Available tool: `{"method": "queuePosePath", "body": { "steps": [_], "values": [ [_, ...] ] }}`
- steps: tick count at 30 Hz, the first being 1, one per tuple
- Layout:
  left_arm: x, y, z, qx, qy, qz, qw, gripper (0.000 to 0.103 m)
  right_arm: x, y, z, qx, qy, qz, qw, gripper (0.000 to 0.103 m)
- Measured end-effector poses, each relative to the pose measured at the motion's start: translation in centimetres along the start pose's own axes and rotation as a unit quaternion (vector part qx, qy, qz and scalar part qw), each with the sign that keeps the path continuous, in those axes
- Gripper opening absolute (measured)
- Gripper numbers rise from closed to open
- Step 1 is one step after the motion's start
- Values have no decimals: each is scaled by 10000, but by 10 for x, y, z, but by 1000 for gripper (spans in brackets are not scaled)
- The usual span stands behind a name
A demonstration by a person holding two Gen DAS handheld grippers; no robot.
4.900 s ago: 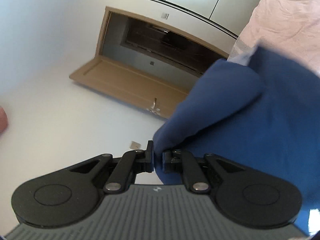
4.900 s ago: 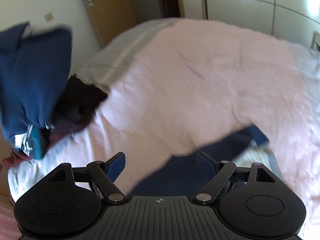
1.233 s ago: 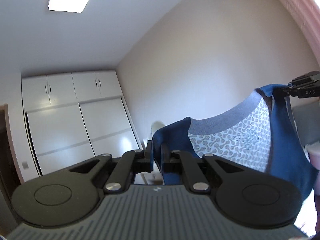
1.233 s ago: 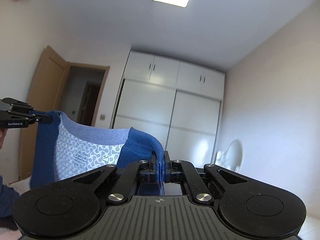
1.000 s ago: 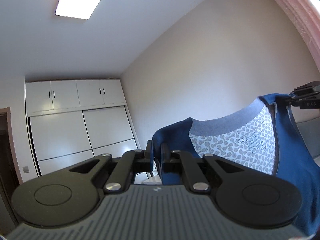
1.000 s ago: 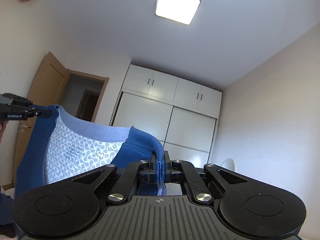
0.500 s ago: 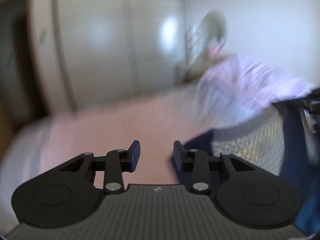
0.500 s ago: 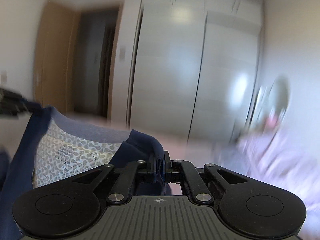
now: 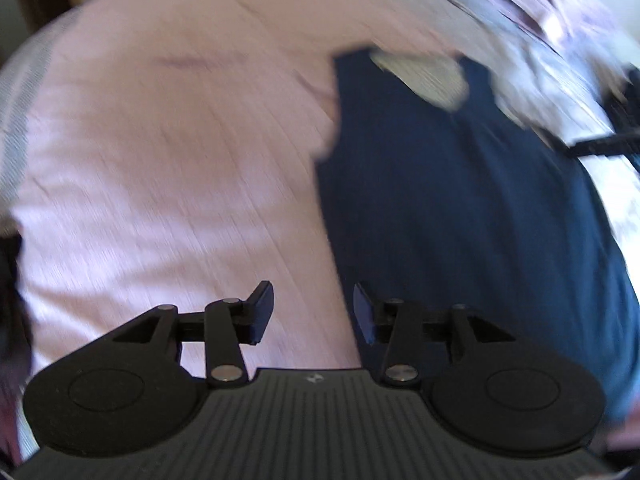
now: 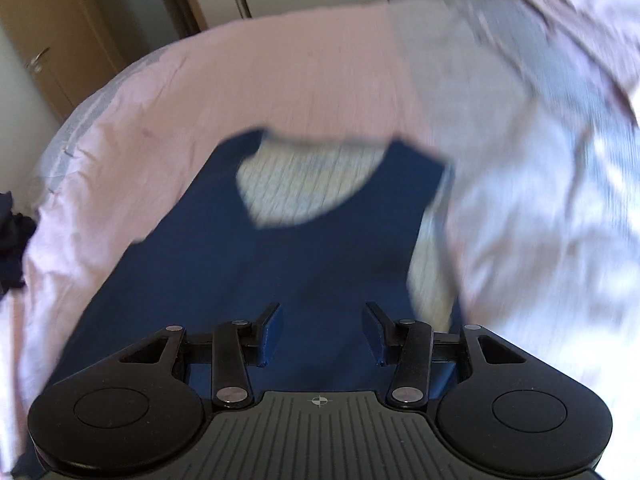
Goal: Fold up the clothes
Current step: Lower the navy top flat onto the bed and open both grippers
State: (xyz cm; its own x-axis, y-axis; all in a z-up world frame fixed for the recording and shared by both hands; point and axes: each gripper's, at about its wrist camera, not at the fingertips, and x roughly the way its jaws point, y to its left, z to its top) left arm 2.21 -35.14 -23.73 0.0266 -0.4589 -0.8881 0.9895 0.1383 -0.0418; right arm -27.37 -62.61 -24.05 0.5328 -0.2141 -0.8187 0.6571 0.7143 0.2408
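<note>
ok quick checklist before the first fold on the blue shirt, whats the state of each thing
1. Blue shirt down on the pink bedspread: ok.
2. Left tongs free of cloth: ok, jaws opening with nothing between them.
3. Right tongs free of cloth: ok, jaws opening, above the shirt with nothing pinched.
4. Neck opening at the far end, facing up: ok.
5. Shirt lying smooth, no wrinkles: cannot tell, pictures blurred.
6. Near hem straight: cannot tell, hidden below the tongs.

Bright daylight, heavy motion blur across both views, fisheye bending at edges, glare patches at right
</note>
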Motion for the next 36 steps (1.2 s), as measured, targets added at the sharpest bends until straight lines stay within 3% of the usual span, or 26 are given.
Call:
{"method": "queuePosePath", "body": {
  "steps": [4,7,12,15,17,18,19,22,25,27,32,34,35,36],
  "values": [
    [-24,-17,-53,356,146,-625,9973,44,-36,42,-48,113,274,207,9993,47],
    [-39,-24,-94,622,154,-1212,9906,45,-63,84,-91,67,518,533,9972,47],
    [-56,-38,-145,879,5,-1854,9787,47,-87,165,-158,-555,847,1160,9881,47],
    [-55,-47,-160,1013,-133,-1739,9795,47,-87,205,-185,-1133,953,1268,9808,47],
    [-47,-54,-169,1149,-96,-1507,9818,41,-81,223,-198,-1517,1061,1078,9768,47],
    [-42,-59,-173,1302,-44,-1371,9819,29,-76,230,-202,-1736,1115,958,9738,47],
    [-39,-66,-175,1533,-13,-1147,9815,2,-72,236,-206,-1934,1156,841,9707,47],
    [-50,-74,-186,1979,-224,-760,9770,0,-60,242,-211,-2356,1243,572,9622,47],
    [-87,-78,-208,2355,-372,-652,9690,0,-57,243,-211,-2572,1394,514,9549,47],
    [-100,-85,-225,2616,-239,-645,9627,0,-65,247,-214,-2705,1455,619,9496,3],
    [-97,-95,-255,2628,317,-680,9619,0,-72,252,-229,-2651,1912,882,9409,3],
    [-101,-88,-254,2322,344,-763,9691,9,-73,245,-235,-2425,2069,887,9437,3],
    [-104,-85,-252,2138,331,-818,9729,11,-76,239,-237,-2257,2071,848,9481,3],
    [-107,-80,-248,1950,308,-830,9768,19,-82,231,-238,-2030,1992,766,9556,4]
  ]
}}
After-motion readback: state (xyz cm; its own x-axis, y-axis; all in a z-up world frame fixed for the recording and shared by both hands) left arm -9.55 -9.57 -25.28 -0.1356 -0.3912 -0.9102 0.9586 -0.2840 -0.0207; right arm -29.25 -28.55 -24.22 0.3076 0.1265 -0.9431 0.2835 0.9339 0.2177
